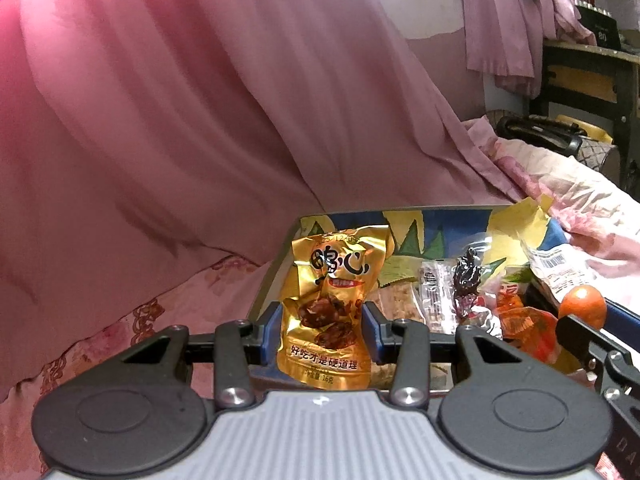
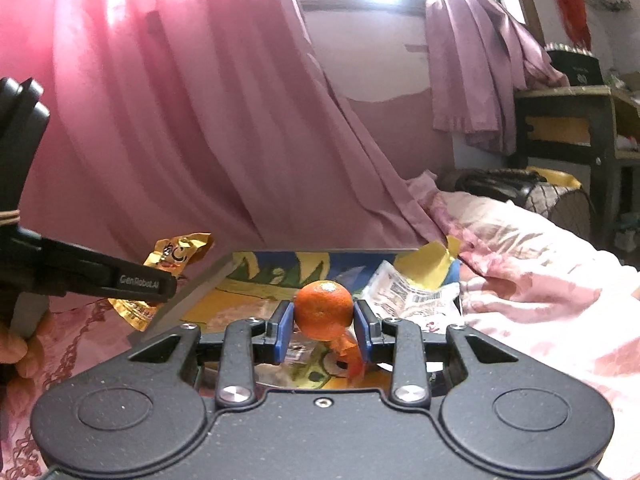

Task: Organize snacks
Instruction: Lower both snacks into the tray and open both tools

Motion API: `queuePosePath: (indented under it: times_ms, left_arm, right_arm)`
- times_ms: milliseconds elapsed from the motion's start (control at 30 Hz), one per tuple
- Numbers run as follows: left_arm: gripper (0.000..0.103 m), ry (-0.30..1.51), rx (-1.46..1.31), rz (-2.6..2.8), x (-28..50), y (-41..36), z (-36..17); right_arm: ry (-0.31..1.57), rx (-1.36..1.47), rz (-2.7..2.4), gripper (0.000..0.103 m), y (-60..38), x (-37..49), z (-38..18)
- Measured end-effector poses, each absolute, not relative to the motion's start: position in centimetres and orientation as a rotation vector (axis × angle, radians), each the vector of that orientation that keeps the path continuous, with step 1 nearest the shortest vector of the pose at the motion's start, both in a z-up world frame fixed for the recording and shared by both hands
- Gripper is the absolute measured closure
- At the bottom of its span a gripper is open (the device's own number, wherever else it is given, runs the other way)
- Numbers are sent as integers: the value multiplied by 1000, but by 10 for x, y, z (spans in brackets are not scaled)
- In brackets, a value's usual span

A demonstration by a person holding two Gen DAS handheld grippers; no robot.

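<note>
Left gripper (image 1: 322, 322) jaws pinching gold snack pouch (image 1: 329, 312) — right gripper (image 2: 322, 330) jaws clamped on tangerine (image 2: 323, 310) — both over snack tray (image 2: 208, 280).

Left gripper (image 1: 322, 326) clamps gold snack packet (image 1: 328, 308) — upright.

**Snacks around the tray on the bed**

The tray (image 1: 276, 264) lies on the bed (image 2: 540, 280), with the curtain (image 1: 180, 100) hanging behind it. Over the tray's near left part, the left gripper (image 1: 323, 322) holds a snack pouch (image 1: 332, 304) upright. To the right of the pouch, inside the tray, lie several wrapped snacks (image 1: 434, 292). Over the tray's right side, the right gripper (image 2: 323, 326) holds a mandarin (image 2: 324, 308). A barcoded packet (image 2: 412, 292) lies at the tray's far right, behind the mandarin. A cabinet (image 2: 568, 128) stands beyond the bed, right of the tray.
</note>
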State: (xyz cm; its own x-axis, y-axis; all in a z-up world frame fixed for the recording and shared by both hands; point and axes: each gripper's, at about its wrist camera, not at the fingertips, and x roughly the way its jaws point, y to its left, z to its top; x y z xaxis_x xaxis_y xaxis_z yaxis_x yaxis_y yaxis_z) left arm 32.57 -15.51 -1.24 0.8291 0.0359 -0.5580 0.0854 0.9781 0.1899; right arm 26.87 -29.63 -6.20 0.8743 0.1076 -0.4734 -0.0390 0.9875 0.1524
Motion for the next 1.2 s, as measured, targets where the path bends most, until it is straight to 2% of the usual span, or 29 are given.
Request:
queuePosePath:
  times_ms: [433, 1200]
  left_arm:
    - [57, 619, 233, -36, 360, -162, -39]
    - [56, 656, 243, -28, 373, -163, -63]
  right_arm:
    - [521, 124, 61, 68, -296, 291, -85]
    - [515, 104, 42, 68, -297, 310, -98]
